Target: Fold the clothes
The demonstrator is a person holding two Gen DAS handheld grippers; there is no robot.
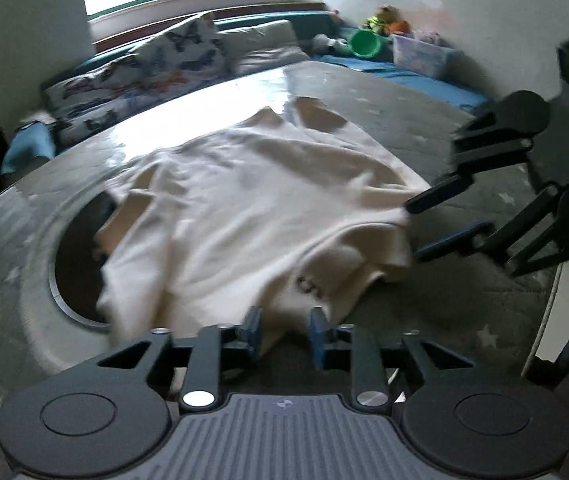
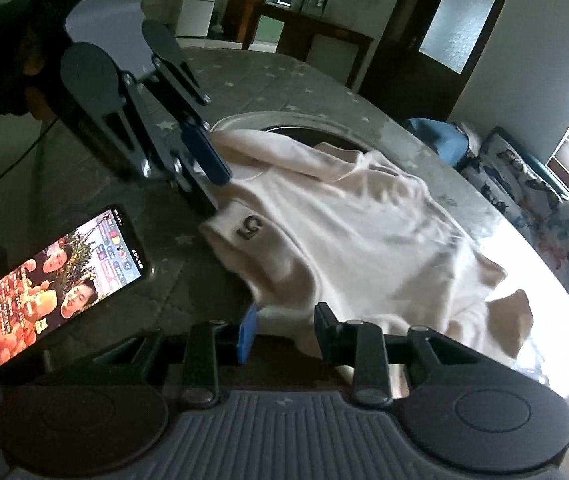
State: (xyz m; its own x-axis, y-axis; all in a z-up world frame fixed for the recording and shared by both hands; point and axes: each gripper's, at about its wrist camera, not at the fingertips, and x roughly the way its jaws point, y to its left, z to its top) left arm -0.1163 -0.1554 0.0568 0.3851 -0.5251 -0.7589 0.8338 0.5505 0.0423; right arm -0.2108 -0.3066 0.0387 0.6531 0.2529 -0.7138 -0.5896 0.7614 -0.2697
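The cream shirt (image 1: 252,216) lies crumpled on the grey starred table (image 1: 424,120), partly covering a round hole (image 1: 76,264) in the tabletop. A dark mark (image 2: 250,227) shows on a folded edge.

My left tongs (image 1: 284,330) are spread, shirt cloth lying between the blue pads (image 1: 252,332). My right tongs (image 2: 282,330) are spread too, at the shirt's near edge; I cannot tell whether either pair actually grips cloth.

A lit phone (image 2: 60,288) lies on the table beside the shirt. Butterfly-print pillows (image 1: 180,52) and a green bucket (image 1: 364,42) sit beyond the table.
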